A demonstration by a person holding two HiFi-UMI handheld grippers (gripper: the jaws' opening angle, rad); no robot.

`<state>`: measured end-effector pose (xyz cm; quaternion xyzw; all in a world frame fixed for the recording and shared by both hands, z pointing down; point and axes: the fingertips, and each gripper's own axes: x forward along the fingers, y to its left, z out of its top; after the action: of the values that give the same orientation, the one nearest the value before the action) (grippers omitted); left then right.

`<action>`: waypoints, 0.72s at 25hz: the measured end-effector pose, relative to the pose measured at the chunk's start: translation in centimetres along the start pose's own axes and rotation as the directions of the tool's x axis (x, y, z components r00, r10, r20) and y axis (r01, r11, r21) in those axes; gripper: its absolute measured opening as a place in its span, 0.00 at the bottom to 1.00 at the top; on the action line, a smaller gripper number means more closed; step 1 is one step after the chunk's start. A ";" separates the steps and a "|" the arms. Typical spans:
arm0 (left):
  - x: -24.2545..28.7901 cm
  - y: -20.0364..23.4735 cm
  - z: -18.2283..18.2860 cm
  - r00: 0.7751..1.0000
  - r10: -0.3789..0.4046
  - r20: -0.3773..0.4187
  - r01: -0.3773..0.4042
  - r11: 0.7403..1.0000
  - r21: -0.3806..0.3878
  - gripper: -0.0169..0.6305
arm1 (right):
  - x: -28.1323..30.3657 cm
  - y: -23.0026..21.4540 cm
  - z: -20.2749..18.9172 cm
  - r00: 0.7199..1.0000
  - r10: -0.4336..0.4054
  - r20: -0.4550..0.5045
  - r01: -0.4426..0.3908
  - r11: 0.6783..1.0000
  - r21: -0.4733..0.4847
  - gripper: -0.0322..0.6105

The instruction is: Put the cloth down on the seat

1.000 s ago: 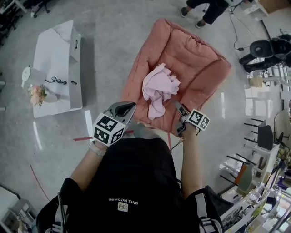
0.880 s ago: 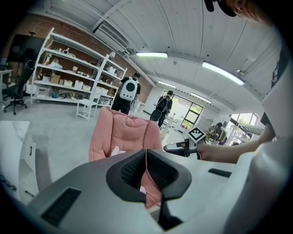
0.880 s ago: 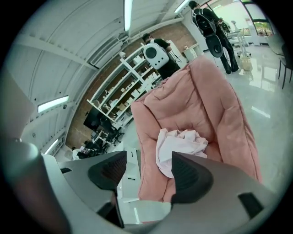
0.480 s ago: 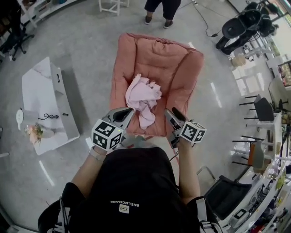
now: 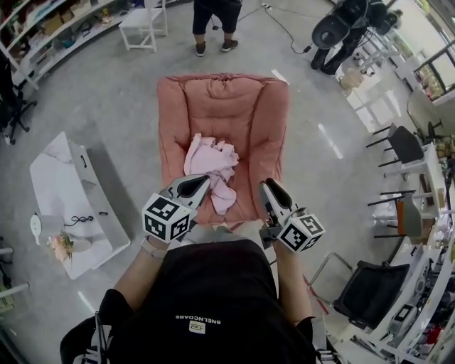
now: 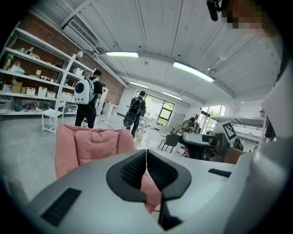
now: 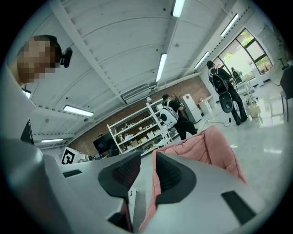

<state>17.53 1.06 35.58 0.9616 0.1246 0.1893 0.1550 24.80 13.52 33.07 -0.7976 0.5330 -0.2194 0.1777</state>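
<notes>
A crumpled pale pink cloth lies loose on the seat of the salmon-pink armchair, with one end trailing toward the front edge. My left gripper hovers just short of the cloth's near side, shut and empty, with its pads meeting in a line. My right gripper is over the seat's front right corner, clear of the cloth. Its jaws are closing, down to a thin slit, with nothing between them. Both gripper views look past the jaws at the chair's padded back.
A low white table stands to the left of the chair. A person's legs are behind the chair, beside a white stool. Black chairs and racks line the right side, and shelves run along the far left.
The right jaws have gone from wide open to almost together. Both grippers have drawn back from the cloth, which stays on the seat. The head view has swung so the chair sits square ahead.
</notes>
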 end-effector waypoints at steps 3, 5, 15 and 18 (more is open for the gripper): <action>0.6 -1.1 0.7 0.999 -0.037 0.007 0.037 0.999 0.009 0.05 | -1.6 0.5 0.4 0.999 -0.019 0.026 0.019 0.999 -0.035 0.23; 1.0 -1.8 1.1 0.998 -0.065 0.009 0.065 0.998 0.021 0.05 | -2.4 0.9 0.5 0.999 -0.021 0.036 0.023 0.998 -0.055 0.22; 2.9 -4.7 2.1 0.989 -0.147 -0.019 0.148 0.983 0.109 0.05 | -4.9 1.5 1.4 0.993 -0.056 0.099 0.065 0.994 -0.093 0.22; 3.3 -5.2 2.2 0.986 -0.163 -0.027 0.165 0.979 0.121 0.05 | -5.2 0.9 1.3 0.990 -0.083 0.112 0.094 0.992 -0.089 0.22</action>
<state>20.45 6.30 32.95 0.9541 0.2160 0.1761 0.1094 23.08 18.09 30.70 -0.8387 0.4963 -0.1585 0.1587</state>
